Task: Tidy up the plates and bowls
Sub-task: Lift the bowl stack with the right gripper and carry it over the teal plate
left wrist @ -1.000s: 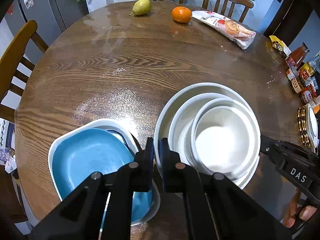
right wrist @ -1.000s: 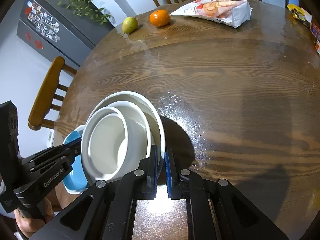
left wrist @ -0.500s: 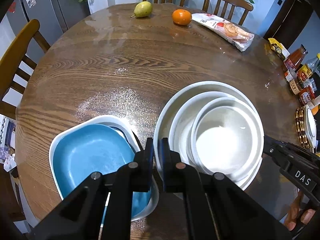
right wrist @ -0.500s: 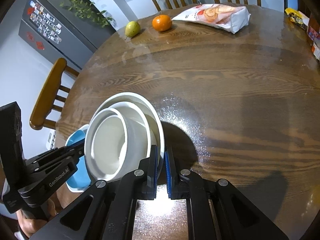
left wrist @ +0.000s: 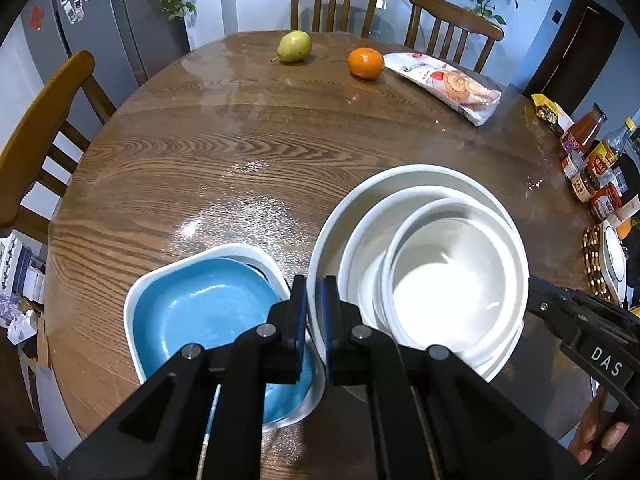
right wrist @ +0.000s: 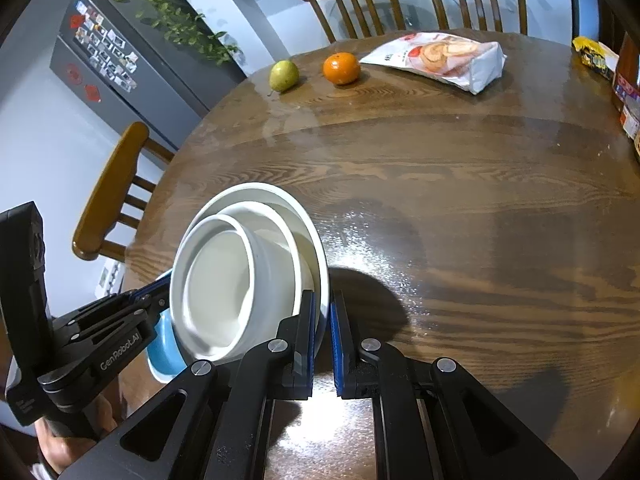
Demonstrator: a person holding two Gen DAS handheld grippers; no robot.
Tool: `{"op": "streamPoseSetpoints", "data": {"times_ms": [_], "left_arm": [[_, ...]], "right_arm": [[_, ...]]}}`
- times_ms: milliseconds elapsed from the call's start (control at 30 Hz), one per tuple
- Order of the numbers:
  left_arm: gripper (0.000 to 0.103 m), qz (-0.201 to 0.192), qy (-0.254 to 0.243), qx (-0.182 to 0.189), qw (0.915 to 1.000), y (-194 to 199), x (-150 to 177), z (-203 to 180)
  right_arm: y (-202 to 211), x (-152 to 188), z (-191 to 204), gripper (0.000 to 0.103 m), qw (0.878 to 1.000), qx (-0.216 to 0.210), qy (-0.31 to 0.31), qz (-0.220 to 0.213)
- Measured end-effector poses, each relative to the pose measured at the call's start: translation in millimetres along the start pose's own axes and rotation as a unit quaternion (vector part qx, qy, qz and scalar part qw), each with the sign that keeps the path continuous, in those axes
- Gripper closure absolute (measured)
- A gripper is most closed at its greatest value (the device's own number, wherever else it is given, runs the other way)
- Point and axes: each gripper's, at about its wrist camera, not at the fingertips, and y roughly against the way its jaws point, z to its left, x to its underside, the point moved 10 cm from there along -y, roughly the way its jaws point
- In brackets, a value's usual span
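Two claws, both ours: left claw [left wrist: 315, 316] and right claw [right wrist: 322, 332] each clamp opposite rims of the large white plate [left wrist: 360, 184], so we carry the nested stack level, apparently raised off the bench [left wrist: 240, 152]. Inside it: a white bowl [left wrist: 368, 216], then a smaller white bowl [left wrist: 456, 276]. Just beside, left: blue dish [left wrist: 200, 312] in a white square dish [left wrist: 240, 250]. Far edge: pear [left wrist: 295, 46], orange [left wrist: 365, 63], snack bag [left wrist: 448, 84].

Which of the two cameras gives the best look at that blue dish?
The left wrist view: the blue dish shows its whole inside, nested in a white tray. In the right wrist view only a blue sliver peeks out behind the white bowls.
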Motion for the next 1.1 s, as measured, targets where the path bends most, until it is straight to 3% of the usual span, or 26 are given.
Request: {"op": "streamPoseSetpoints", "data": {"times_ms": [533,1100], "left_arm": [[0.100,-0.023,0.034,-0.022,0.9989,25.6,5.3,37.1],[0.100,-0.017,0.093,-0.060,0.9937,39.0,20.8,102.9]], "right_arm": [[0.1,0.2,44.0,0.093,0.999,-0.021,0.042,0.000],[-26.8,4.6,106.1,0.093,0.994,-0.055,0.089,0.026]]}}
